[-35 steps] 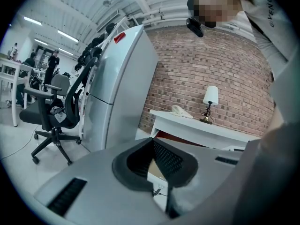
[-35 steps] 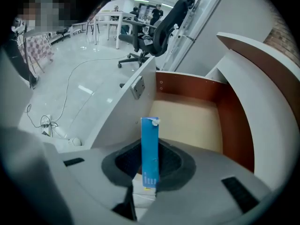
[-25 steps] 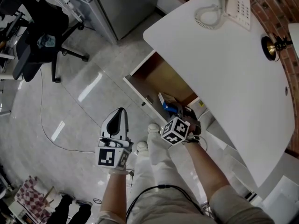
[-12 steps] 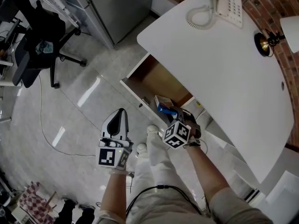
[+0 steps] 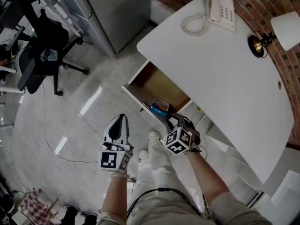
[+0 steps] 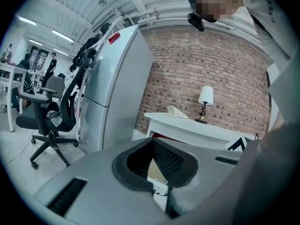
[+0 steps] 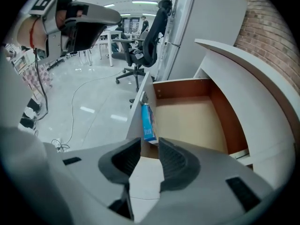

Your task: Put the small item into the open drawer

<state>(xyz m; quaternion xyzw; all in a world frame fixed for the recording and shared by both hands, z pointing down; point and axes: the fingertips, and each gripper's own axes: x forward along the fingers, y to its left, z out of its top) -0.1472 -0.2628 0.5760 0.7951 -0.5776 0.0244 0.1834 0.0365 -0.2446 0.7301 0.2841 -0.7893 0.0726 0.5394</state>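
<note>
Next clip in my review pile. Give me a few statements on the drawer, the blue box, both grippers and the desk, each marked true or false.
1. The drawer under the desk stands open. True.
2. The right gripper is clamping the blue box. False: its fingers are apart with nothing between them, and the blue box lies inside the drawer beside its front panel.
3. A telephone sits on the desk. True.
4. The left gripper carries the blue box. False: its fingers are together with nothing between them, and it hangs over the floor.
</note>
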